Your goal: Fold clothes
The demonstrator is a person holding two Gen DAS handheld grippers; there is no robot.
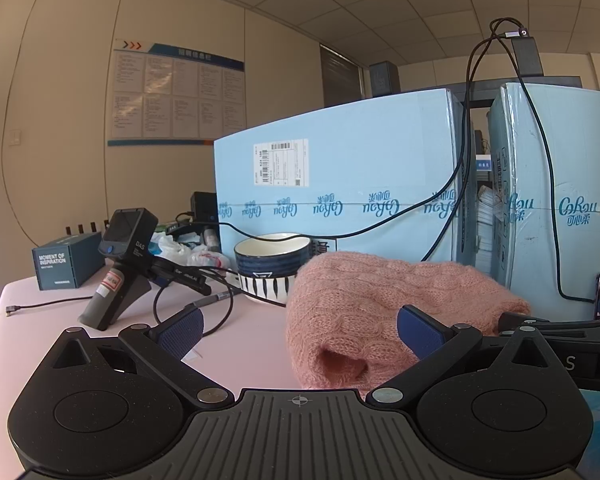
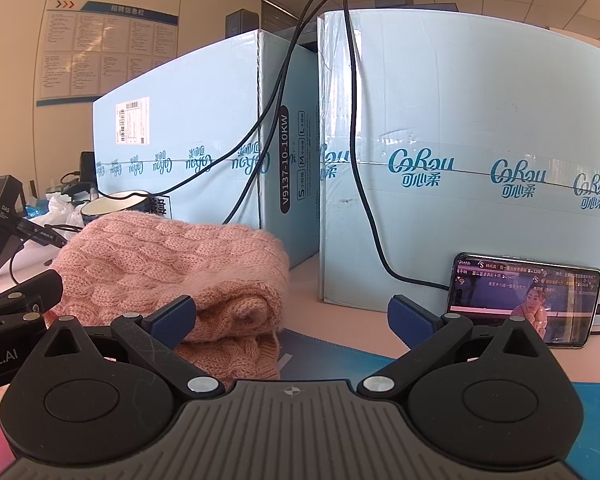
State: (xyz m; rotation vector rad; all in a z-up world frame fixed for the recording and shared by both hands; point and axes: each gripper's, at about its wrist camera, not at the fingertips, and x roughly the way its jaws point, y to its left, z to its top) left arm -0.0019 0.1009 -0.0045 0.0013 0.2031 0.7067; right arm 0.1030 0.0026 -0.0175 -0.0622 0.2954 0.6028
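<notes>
At the bottom of the left wrist view the left tongs (image 1: 298, 334) stand spread wide with nothing between their blue-padded fingers, and the right tongs (image 2: 292, 320) at the bottom of the right wrist view are likewise spread and empty. Just beyond both sits the pink cable-knit woollen sweater (image 1: 384, 304), already bundled into a thick, rounded stack on the pale pink worktop (image 1: 244, 344); it fills the lower centre-right of the left view and the lower left of the right view (image 2: 172, 264), its front edge overlapping a blue mat (image 2: 340, 354). The knit looks light, soft and floppy, likely to sag and stretch if lifted by one corner, and its fuzzy surface should give the pads good purchase. A sound hold would be on the doubled edges at the two near corners, one per side, pinching several layers together. Behind it, at mid-left of the left view, are stacked navy-and-white striped ceramic bowls (image 1: 272, 268) and a black handheld gripper device on a stand (image 1: 120, 268), while a smartphone playing video (image 2: 526, 304) leans at lower right of the right view against large pale blue cardboard cartons (image 2: 480, 140).
</notes>
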